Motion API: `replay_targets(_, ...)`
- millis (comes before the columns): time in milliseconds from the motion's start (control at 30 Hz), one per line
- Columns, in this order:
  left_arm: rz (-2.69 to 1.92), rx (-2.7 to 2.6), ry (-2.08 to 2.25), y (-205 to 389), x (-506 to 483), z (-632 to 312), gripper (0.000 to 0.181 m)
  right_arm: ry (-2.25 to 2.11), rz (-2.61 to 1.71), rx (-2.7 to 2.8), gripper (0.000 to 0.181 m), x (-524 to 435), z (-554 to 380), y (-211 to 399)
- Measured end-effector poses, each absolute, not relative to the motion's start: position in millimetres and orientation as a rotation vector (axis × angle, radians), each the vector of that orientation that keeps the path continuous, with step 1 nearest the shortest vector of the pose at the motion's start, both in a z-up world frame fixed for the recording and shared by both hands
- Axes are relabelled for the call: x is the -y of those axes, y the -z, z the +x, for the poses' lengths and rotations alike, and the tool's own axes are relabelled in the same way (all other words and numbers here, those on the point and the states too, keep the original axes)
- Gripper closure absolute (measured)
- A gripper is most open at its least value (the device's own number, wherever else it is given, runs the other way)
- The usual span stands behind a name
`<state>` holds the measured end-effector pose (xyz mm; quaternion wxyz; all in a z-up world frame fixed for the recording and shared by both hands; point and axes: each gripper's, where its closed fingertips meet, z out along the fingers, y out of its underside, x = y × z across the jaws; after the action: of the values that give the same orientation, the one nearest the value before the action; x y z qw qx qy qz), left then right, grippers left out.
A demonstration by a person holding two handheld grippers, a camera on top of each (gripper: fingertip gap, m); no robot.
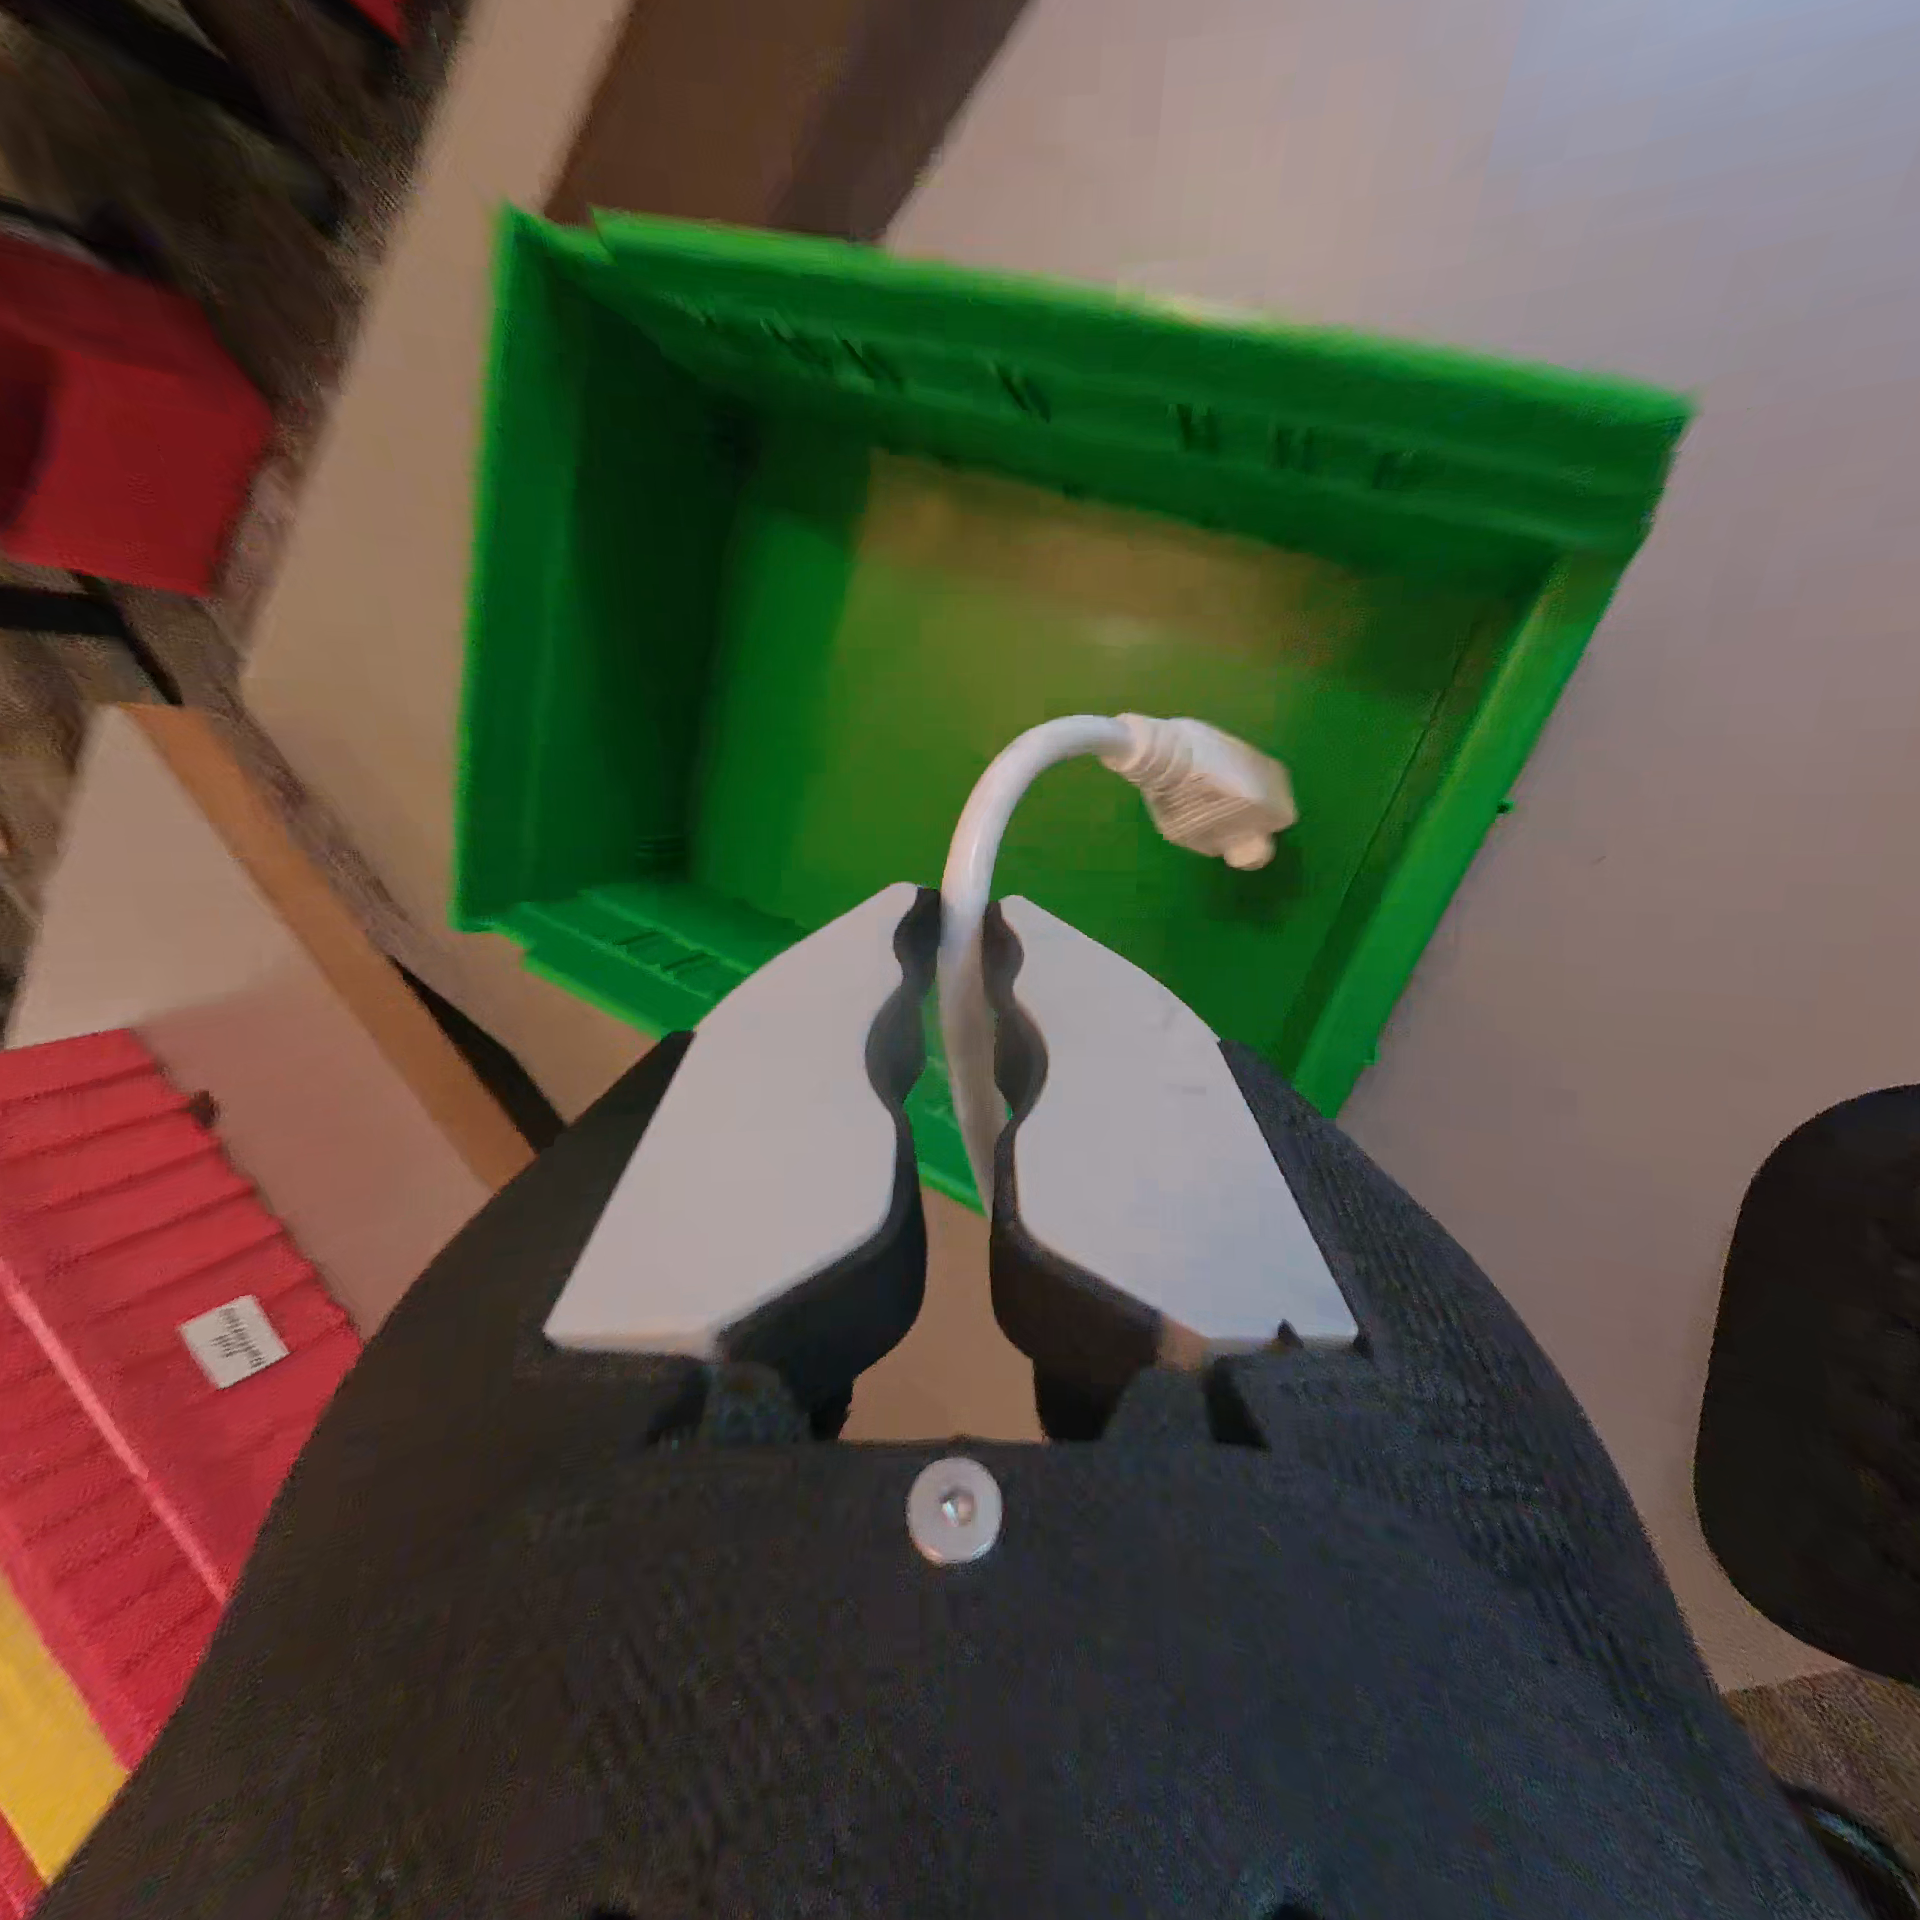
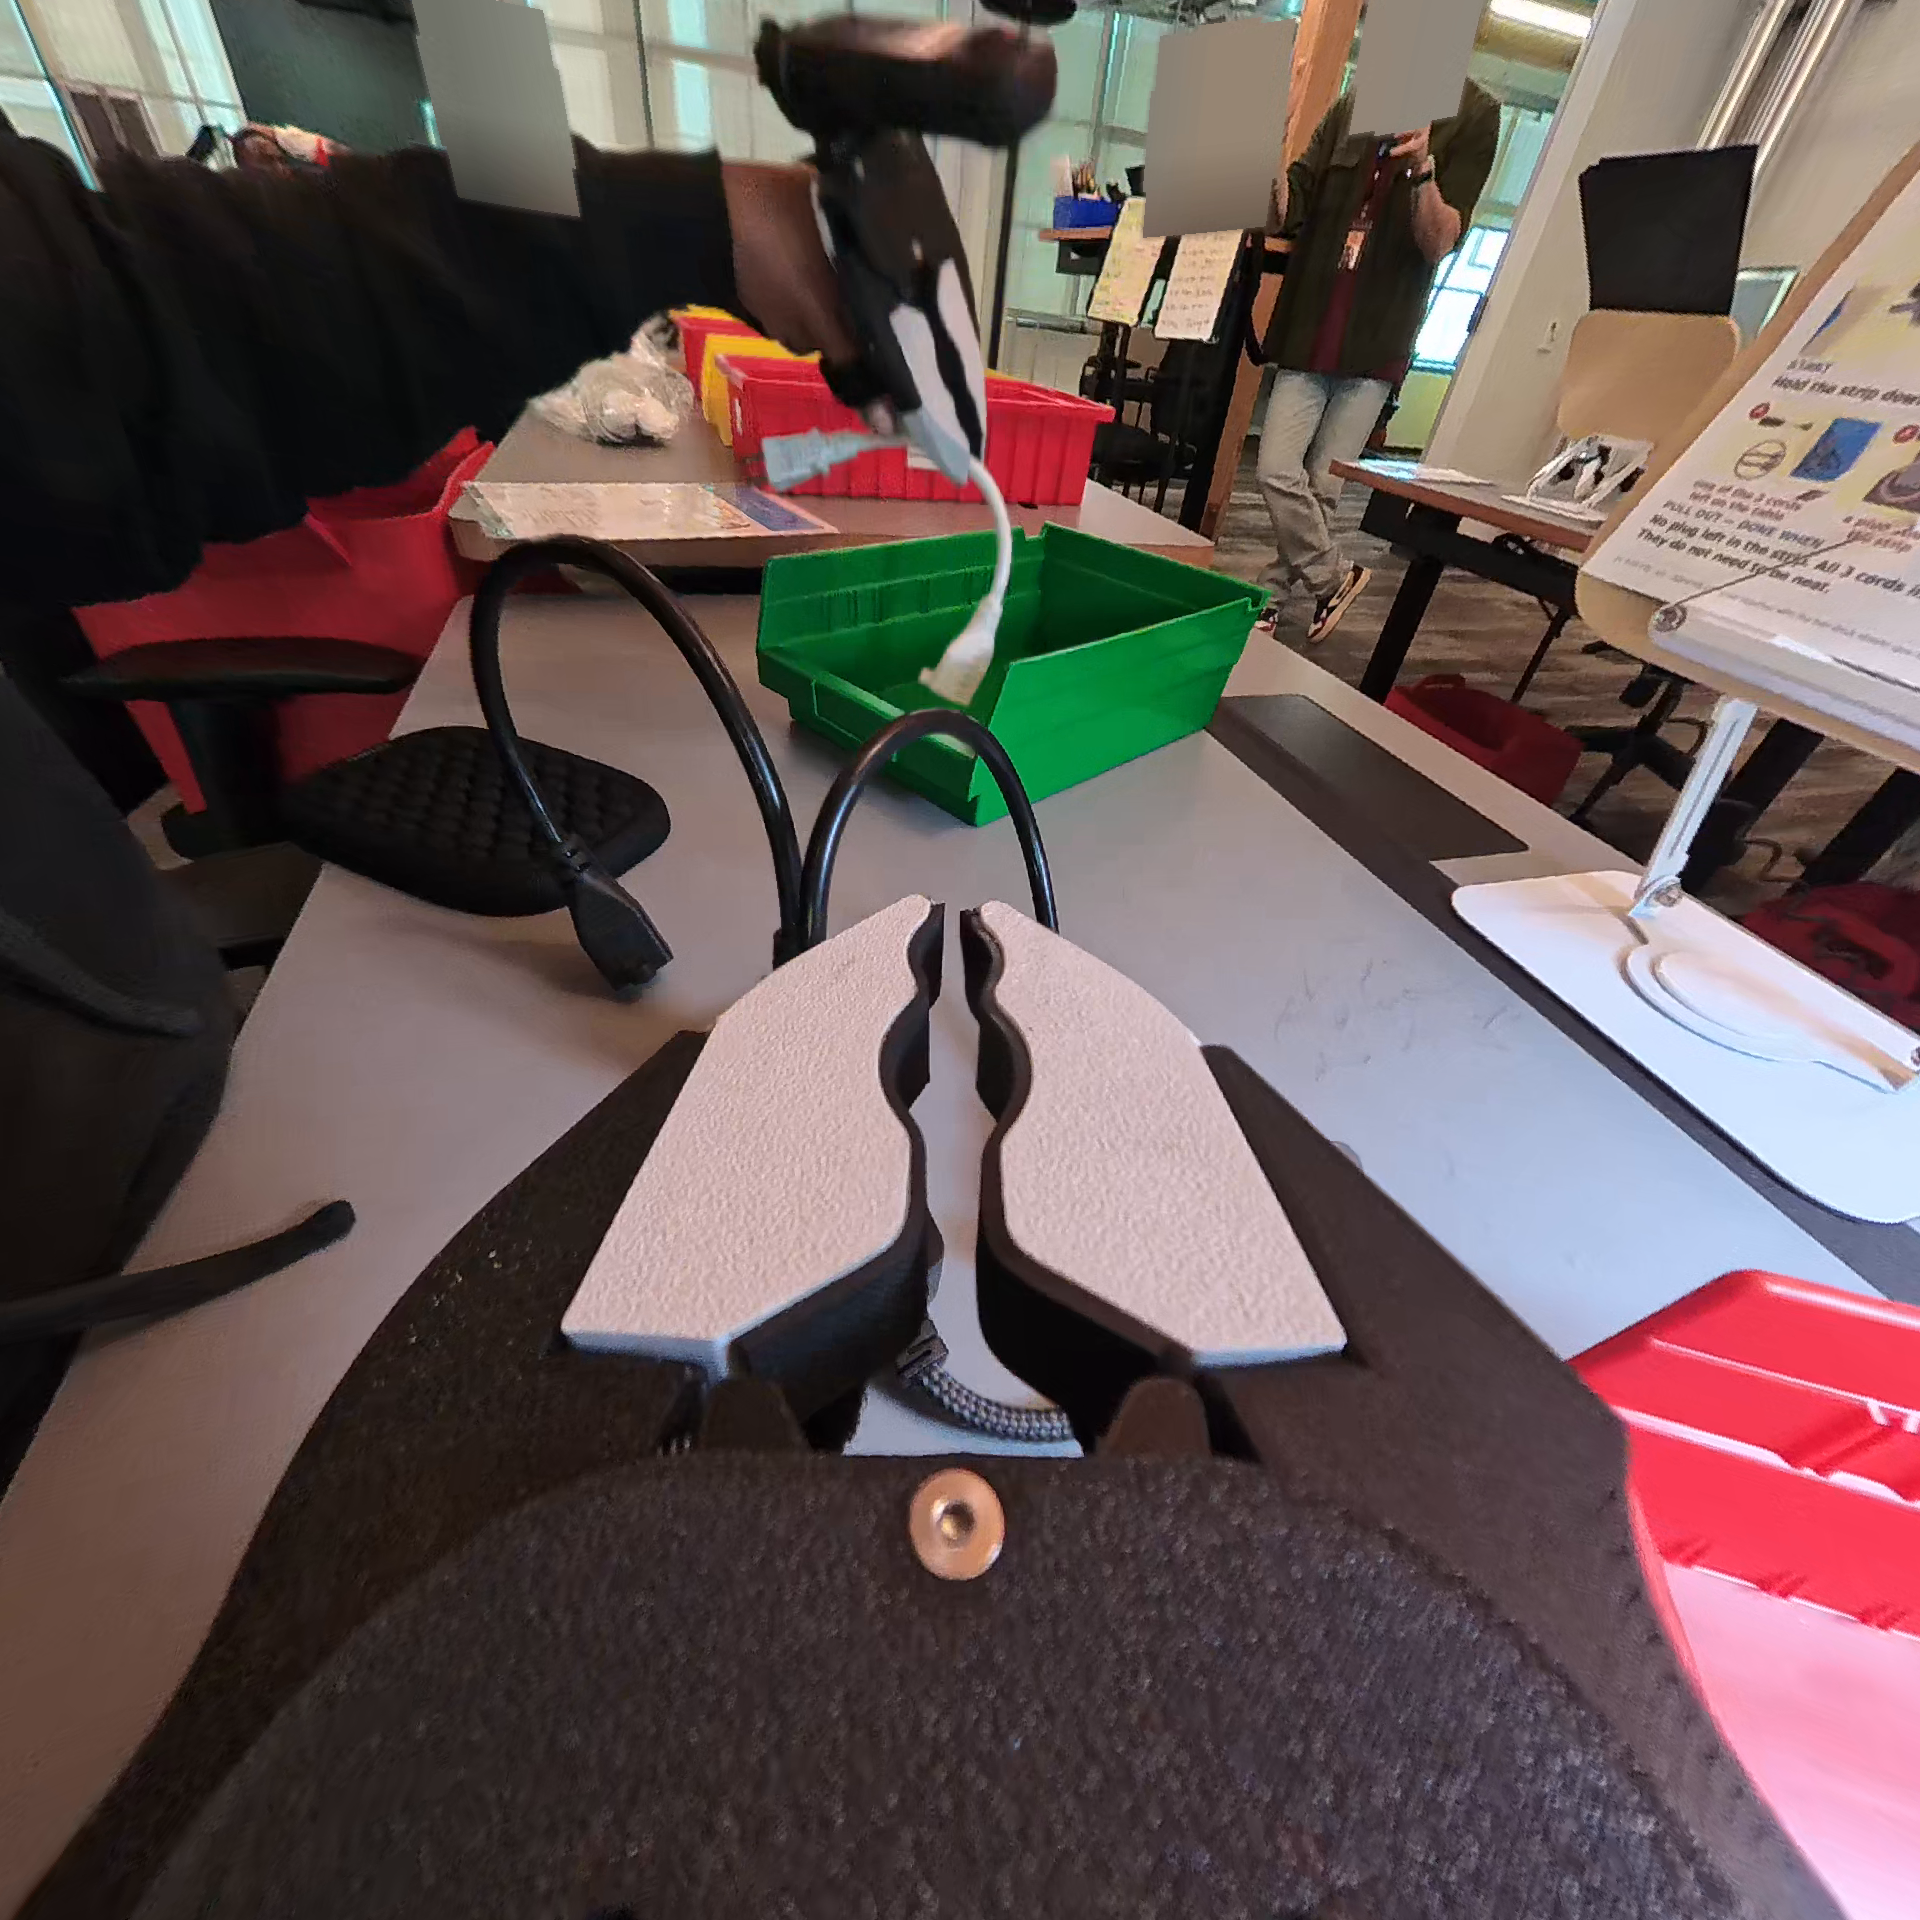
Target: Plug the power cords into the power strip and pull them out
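My left gripper [image 1: 954,914] is shut on a white power cord [image 1: 977,821] and holds it in the air above an empty green bin [image 1: 540,582]. The cord's white connector end [image 1: 1205,790] hangs over the bin's floor. In the right wrist view the left gripper [image 2: 930,436] is high above the bin [image 2: 1081,717], with the cord's grey plug [image 2: 810,452] sticking out to the left. My right gripper [image 2: 951,920] is shut low over the grey table [image 2: 1299,914], with nothing visible between its fingers. Two black cords [image 2: 613,935] [image 2: 925,790] arch on the table just beyond it. No power strip shows.
A grey braided cable [image 2: 977,1403] lies under the right gripper's base. A red bin [image 2: 1766,1455] is at the near right, and an instruction board on a white stand [image 2: 1714,987] at the right. Red and yellow bins [image 2: 1039,436] sit on the far table. A black chair [image 2: 468,821] stands left of the table, and a person stands behind. My hands' fingertips stand some 45 cm from each other.
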<state>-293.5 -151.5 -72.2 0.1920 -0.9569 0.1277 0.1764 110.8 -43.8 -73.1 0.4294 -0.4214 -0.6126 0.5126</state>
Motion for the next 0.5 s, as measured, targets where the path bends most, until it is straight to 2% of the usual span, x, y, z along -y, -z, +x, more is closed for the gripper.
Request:
replay_targets(233, -2.297, -0.434, -0.238, -24.8, 142.6, -222.7, 0.172, -1.219, -0.974, 1.556, 0.178, 49.8, 105.1, 53.9)
replay_targets(500, -1.877, -0.671, 0.331, -79.3, 121.1, -81.5, 0.172, -1.204, -0.817, 1.596, 0.176, 45.0, 62.4, 11.3)
